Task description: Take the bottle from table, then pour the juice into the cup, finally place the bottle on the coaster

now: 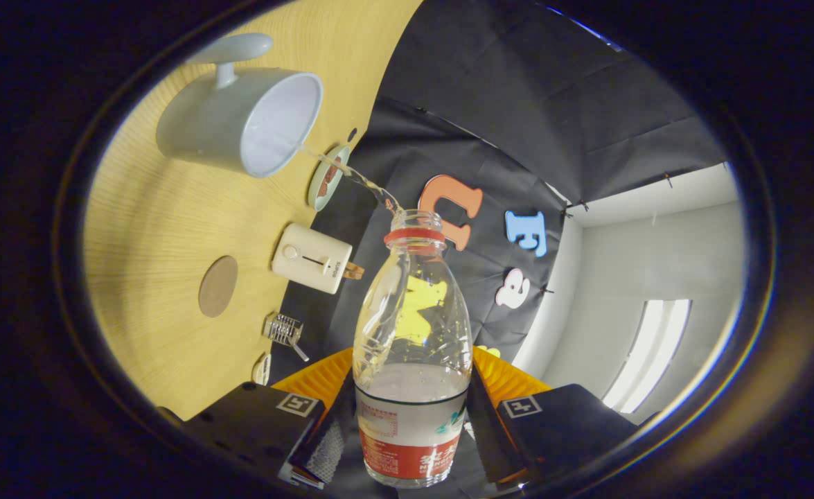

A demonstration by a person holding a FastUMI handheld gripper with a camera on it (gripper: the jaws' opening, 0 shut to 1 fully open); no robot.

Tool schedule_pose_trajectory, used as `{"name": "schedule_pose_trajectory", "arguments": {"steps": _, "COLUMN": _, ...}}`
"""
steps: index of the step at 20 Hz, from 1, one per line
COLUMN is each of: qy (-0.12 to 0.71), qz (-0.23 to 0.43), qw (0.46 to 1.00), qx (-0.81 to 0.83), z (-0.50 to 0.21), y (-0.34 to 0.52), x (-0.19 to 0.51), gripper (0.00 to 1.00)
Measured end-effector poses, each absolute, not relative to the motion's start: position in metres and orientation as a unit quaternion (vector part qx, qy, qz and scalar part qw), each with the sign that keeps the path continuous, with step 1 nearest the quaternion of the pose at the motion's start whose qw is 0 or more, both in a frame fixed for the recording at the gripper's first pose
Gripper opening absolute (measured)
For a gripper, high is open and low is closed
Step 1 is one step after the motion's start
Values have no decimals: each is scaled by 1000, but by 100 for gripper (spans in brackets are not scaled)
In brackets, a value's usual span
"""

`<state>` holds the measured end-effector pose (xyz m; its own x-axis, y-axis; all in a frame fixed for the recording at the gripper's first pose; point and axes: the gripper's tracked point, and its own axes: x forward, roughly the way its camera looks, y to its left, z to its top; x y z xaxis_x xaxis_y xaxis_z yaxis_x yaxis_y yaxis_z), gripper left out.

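**Bottle tipped, clear stream running into the cup**

The tongs [410, 423] are clenched on the bottle [412, 346], one finger pressing each side of its labelled lower body. The bottle is clear plastic with a red neck ring and no cap, and it points away from the fingers toward 12 o'clock. A thin stream of clear liquid [351, 177] leaves its mouth and arcs toward 10 o'clock into the open mouth of the cup [240, 118], a pale mug with a handle standing on the wooden tabletop [157, 229].

Just beyond the cup, under the stream, sits a small round dish [327, 181]. A round brown coaster [217, 285] lies bare on the tabletop at 9 o'clock of the bottle, well apart from it. Between coaster and bottle stands a cream toaster-like box [312, 258]. Nearer the fingers, at 8 o'clock, is a small wire object [284, 330]; what it is I cannot tell.
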<state>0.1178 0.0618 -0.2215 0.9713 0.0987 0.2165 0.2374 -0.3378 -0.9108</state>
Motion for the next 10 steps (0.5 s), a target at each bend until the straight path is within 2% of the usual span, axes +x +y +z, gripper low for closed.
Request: {"name": "schedule_pose_trajectory", "arguments": {"steps": 10, "qy": -116, "qz": -47, "qw": 540, "qx": -832, "z": -225, "y": 69, "x": 118, "gripper": 81}}
